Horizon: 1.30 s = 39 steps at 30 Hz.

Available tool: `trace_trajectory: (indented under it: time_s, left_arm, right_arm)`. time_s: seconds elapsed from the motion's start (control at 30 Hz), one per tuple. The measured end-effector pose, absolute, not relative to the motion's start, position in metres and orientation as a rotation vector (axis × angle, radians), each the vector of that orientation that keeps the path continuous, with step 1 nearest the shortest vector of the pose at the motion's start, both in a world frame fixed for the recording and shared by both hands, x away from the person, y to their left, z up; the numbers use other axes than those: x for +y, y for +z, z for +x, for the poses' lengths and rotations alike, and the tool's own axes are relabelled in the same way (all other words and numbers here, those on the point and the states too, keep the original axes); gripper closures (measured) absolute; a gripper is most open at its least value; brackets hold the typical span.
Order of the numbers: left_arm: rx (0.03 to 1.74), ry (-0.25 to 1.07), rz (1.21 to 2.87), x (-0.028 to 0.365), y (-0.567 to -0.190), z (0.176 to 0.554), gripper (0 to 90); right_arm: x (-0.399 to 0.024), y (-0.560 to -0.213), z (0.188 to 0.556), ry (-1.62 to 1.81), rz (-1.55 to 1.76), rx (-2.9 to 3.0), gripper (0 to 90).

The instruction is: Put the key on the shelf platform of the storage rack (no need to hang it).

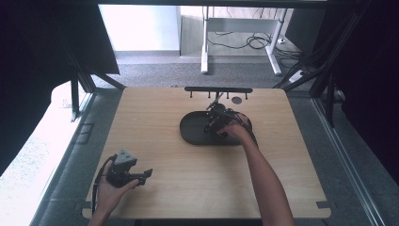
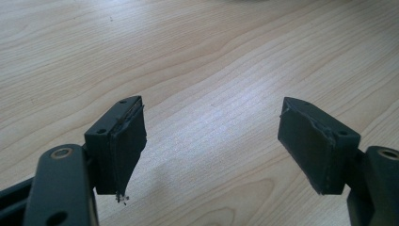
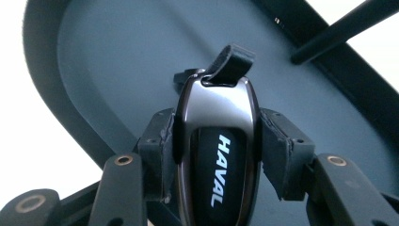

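Note:
A black and silver car key fob [image 3: 217, 155] with white lettering and a short black strap loop sits clamped between the pads of my right gripper [image 3: 216, 150]. It hangs just over the floor of a dark oval tray [image 3: 117, 61]. From above, the right gripper [image 1: 217, 121] is over the middle of that tray [image 1: 190, 129] at the back centre of the wooden table. My left gripper [image 1: 141, 175] rests in a hand near the front left edge. Its jaws [image 2: 211, 141] stand wide apart over bare wood, nothing between them.
A black rack with several short hooks [image 1: 219, 90] stands along the table's far edge behind the tray. A small dark round disc [image 1: 236, 100] lies beside it. The light wood tabletop [image 1: 160, 155] stretches between the two hands.

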<state>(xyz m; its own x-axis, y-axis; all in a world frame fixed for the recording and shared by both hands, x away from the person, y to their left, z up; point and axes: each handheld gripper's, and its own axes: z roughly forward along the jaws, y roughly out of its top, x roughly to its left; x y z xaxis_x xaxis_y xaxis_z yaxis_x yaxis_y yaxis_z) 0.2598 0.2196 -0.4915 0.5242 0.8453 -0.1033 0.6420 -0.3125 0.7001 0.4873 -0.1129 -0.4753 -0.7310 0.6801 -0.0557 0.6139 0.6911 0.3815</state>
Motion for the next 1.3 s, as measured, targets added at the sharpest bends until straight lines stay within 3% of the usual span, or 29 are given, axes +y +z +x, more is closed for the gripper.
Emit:
trace_trajectory:
  time_s: [0.67,0.77,0.97,1.3]
  left_arm:
    - [1.204,0.357,2.078,0.218,-0.494,0.261,23.5]
    - [1.203,0.357,2.081,0.217,-0.495,0.261,23.5]
    - [1.202,0.356,2.082,0.217,-0.495,0.261,23.5]
    - [1.198,0.363,2.087,0.215,-0.495,0.261,23.5]
  right_arm:
    - [-0.123,-0.503,0.488,0.443,1.075,2.668,48.8]
    - [-0.125,-0.502,0.488,0.484,1.081,2.658,44.6]
    - [-0.121,-0.489,0.479,0.545,1.076,2.621,38.3]
    - [-0.125,-0.458,0.451,0.675,1.003,2.648,37.8]
